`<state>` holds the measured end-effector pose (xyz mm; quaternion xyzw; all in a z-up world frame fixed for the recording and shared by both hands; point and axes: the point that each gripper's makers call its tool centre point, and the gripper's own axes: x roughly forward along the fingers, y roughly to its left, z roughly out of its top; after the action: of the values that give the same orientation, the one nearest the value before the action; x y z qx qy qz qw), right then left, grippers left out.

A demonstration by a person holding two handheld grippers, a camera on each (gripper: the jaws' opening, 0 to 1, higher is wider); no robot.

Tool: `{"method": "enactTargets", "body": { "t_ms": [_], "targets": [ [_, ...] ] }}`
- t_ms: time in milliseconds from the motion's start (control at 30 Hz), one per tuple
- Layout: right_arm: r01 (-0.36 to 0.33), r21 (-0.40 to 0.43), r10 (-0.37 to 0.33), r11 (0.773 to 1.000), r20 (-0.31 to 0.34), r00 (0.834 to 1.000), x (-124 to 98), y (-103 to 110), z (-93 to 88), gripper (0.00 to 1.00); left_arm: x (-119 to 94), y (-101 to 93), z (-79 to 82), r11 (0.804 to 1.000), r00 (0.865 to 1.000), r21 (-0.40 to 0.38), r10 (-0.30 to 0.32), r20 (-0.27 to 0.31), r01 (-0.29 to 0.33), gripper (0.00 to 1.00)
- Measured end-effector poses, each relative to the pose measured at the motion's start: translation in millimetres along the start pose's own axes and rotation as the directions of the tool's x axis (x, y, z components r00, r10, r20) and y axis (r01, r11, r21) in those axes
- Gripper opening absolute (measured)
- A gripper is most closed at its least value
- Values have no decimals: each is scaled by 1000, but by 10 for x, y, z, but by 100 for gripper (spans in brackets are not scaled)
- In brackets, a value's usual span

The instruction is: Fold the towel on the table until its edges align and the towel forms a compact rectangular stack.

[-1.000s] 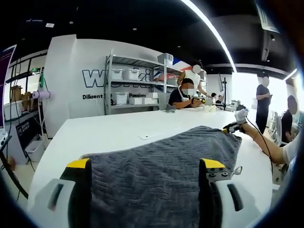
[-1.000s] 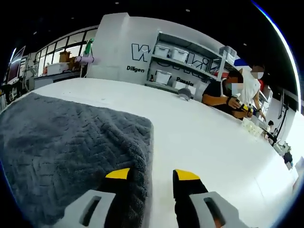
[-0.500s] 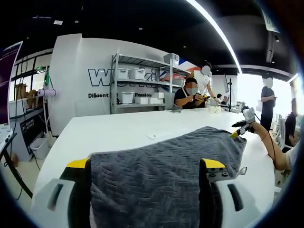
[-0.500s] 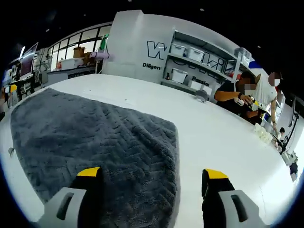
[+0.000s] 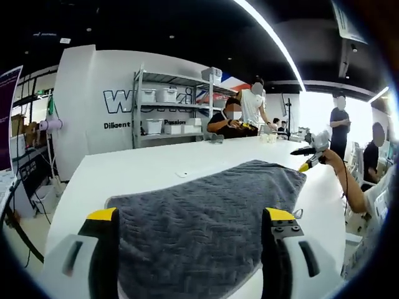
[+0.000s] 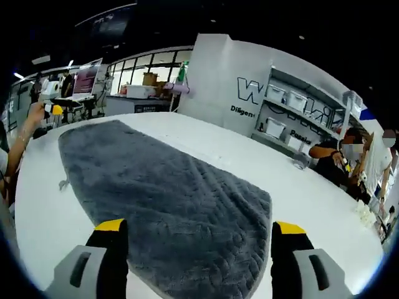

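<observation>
Towel [image 5: 206, 218] flat on table [image 5: 143, 171], 2 grippers' jaws apart over it.

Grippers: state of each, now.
Left gripper: open, jaws wide over the grey towel, holding nothing.
Right gripper: open, jaws wide over the towel, holding nothing.

Towel [image 5: 206, 218] flat on table [image 5: 143, 171], shelving [image 5: 165, 112] behind.

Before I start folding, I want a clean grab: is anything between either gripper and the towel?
Nothing visible is. The grey towel lies flat on the white table, and the open jaws of the left gripper and right gripper frame it with nothing lying on top.
</observation>
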<state>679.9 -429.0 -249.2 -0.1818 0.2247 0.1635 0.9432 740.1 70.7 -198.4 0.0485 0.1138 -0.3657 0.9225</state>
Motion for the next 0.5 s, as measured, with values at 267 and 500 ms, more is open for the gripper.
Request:
{"method": "enactTargets", "body": {
  "t_ms": [267, 500],
  "targets": [
    [-85, -3, 85, 996, -18, 996, -276, 191, -300, 97, -222, -329, -334, 993, 989, 33, -105, -102, 109, 99],
    [-153, 25, 154, 988, -26, 988, -407, 317, -499, 90, -371, -493, -609, 988, 976, 11, -153, -155, 157, 99]
  ]
}}
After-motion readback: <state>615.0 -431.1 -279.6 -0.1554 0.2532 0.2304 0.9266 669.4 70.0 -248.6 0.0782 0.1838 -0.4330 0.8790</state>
